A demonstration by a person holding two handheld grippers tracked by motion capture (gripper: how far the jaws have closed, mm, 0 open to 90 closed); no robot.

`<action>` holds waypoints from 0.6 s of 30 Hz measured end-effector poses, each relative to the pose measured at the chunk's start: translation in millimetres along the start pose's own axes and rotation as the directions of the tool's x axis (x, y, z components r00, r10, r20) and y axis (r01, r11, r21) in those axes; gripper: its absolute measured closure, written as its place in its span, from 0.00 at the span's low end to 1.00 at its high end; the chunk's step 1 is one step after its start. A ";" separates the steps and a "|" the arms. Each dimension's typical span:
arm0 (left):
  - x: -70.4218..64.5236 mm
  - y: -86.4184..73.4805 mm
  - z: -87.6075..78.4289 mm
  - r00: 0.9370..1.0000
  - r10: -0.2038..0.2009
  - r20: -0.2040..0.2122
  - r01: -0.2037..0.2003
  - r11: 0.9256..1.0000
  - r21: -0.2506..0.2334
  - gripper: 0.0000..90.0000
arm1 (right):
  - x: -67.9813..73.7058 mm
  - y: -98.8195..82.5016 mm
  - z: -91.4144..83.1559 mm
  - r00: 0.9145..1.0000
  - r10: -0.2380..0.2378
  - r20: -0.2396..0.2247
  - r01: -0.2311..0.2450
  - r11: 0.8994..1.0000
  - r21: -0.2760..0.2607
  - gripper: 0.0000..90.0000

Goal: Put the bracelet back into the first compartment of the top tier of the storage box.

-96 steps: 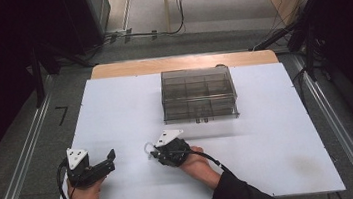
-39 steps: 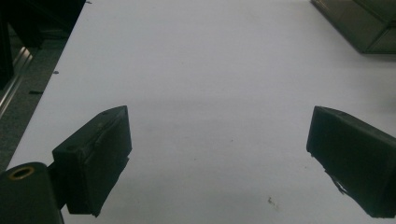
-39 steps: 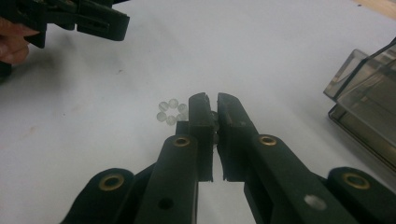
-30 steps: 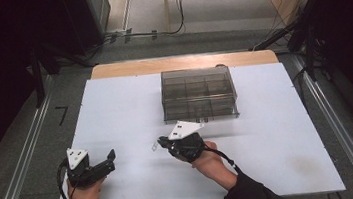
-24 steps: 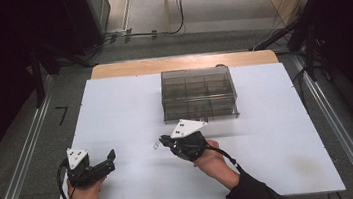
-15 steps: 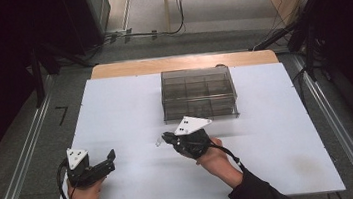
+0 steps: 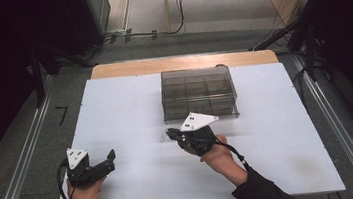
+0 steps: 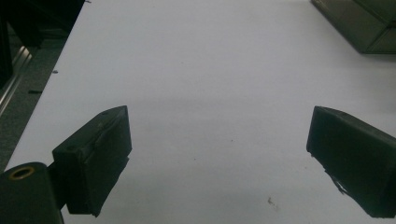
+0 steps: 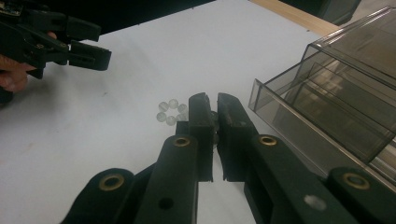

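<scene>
Nearer the box [image 7: 198,92], right claw [image 7: 170,133]

Both grippers are matte black all over. The left gripper [image 7: 102,167] carries a small grey three-cornered plate on top, and a black cable loops off its rear by the left hand [image 7: 86,196]. The right gripper [image 7: 173,134] wears a larger pale plate with tiny dark dots, its black cable trailing over the right hand [image 7: 222,157] to a dark sleeve [image 7: 260,194]. Up close, the right one's arms show brass-ringed holes at the pivots; the left's blocky pads [image 8: 100,156] look scuffed, with one brass ring
</scene>
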State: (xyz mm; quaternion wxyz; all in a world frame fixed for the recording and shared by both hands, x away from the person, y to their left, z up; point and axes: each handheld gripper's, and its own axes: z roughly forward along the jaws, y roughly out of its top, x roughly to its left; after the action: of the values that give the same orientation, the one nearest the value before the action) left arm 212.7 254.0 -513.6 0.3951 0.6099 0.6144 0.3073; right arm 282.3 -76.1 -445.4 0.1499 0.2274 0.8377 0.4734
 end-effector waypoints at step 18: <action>-0.3 -0.1 0.3 1.000 -0.003 -0.001 0.003 1.000 0.000 0.08 | -9.2 2.6 -10.7 0.999 0.018 0.027 -0.018 0.999 -0.027 0.92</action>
State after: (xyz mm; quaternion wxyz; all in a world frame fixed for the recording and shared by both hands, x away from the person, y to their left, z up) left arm 212.9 253.7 -513.8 0.3954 0.6087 0.6155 0.3071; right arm 285.7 -87.5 -437.5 0.1599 0.2392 0.8270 0.4829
